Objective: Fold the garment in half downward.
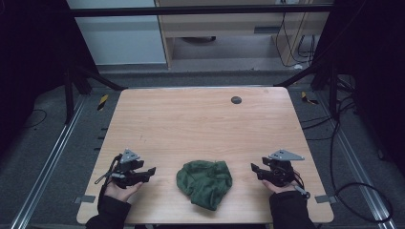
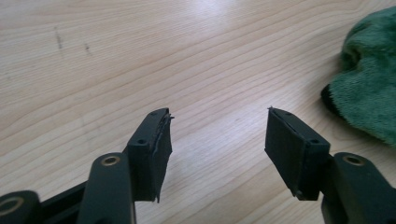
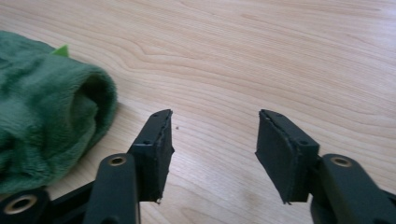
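A crumpled green cloth (image 1: 204,182) lies in a heap near the front edge of the wooden table (image 1: 200,124). My left gripper (image 1: 152,171) rests in a hand to the left of the heap, a short gap away, jaws open and empty. In the left gripper view the gripper (image 2: 218,114) points at bare wood, with the cloth (image 2: 369,79) off to the right. My right gripper (image 1: 253,168) sits to the right of the heap, also open and empty. The right gripper view has that gripper (image 3: 214,114) over bare wood and the cloth (image 3: 46,107) at the left.
A small dark round disc (image 1: 236,99) sits near the table's far edge. Black frame posts and cables stand at both sides of the table. A metal bracket (image 1: 324,198) sits at the front right corner.
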{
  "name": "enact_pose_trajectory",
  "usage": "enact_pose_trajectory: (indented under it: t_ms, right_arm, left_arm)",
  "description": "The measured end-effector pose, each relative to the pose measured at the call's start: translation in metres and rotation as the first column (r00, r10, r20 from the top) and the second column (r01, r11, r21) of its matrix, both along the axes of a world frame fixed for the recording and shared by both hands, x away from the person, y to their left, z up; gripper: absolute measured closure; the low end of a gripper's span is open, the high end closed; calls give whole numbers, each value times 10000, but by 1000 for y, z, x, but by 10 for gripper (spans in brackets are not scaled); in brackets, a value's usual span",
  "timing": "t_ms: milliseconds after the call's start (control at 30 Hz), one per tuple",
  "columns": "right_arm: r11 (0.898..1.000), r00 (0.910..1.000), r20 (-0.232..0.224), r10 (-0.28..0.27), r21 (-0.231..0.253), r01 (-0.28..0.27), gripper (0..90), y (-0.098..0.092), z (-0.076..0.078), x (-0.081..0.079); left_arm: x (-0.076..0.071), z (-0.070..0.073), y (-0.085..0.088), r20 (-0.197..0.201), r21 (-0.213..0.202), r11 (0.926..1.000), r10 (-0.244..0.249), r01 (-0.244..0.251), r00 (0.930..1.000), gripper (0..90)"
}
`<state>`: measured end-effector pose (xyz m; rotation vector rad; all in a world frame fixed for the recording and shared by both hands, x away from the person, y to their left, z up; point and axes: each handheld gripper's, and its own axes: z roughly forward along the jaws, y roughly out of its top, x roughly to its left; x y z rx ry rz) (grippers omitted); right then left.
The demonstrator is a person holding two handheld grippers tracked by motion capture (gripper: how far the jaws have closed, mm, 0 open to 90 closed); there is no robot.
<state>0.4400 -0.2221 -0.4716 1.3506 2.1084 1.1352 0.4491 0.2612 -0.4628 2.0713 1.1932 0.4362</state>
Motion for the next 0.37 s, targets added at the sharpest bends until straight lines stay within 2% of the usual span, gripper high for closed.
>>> enact_pose_trajectory:
  t_ms: [367]
  right_arm:
    - [9983,9983,-232,-537,-220,532,305,-13,-7,5]
  left_arm:
    - [3,-4,18,147,-18,9985,554,-553,9984,316]
